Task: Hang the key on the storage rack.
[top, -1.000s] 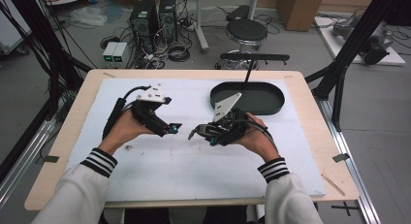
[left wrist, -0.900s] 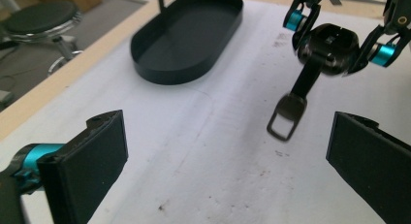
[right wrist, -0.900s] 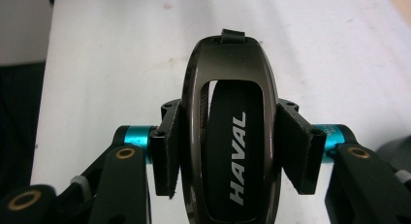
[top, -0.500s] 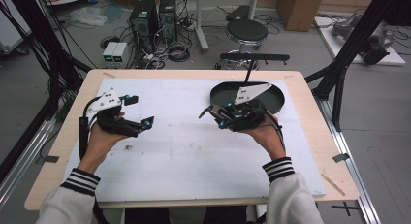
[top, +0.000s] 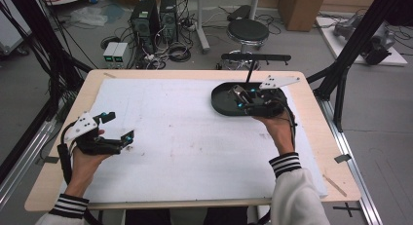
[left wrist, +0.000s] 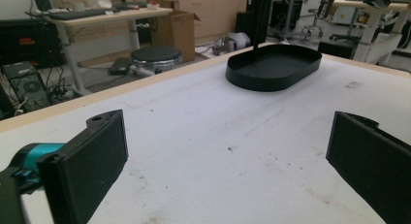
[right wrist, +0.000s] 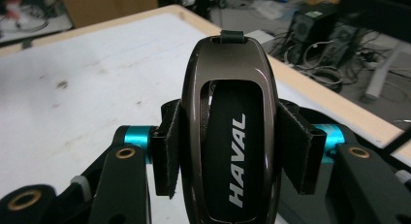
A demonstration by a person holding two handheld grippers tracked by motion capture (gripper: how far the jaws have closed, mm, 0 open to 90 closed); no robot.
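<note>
A dark brown key fob (right wrist: 230, 136) marked HAVAL stands upright between the pads of my right gripper (right wrist: 231, 149), which is shut on it. In the high view that right gripper (top: 239, 96) hovers over the black oval tray (top: 219, 102) at the far right, with the key fob (top: 237, 91) at its tip. At the near left of the white mat, my left gripper (top: 119, 126) is held low with its jaws wide open and nothing between them. The left gripper view looks between the left gripper's (left wrist: 228, 158) jaws, across bare mat, to the tray (left wrist: 274, 66).
The white mat (top: 185, 137) covers most of the wooden table (top: 311, 137). A black bar on a post (top: 255, 57) stands behind the tray. A round stool (top: 248, 29) and computer towers (top: 156, 15) sit on the floor beyond the far edge. Black frame posts (top: 350, 54) flank the table.
My right gripper has carried the key fob from the table's middle away and to the right, to above the tray. My left gripper has swung left, nearer and lower, staying open.
</note>
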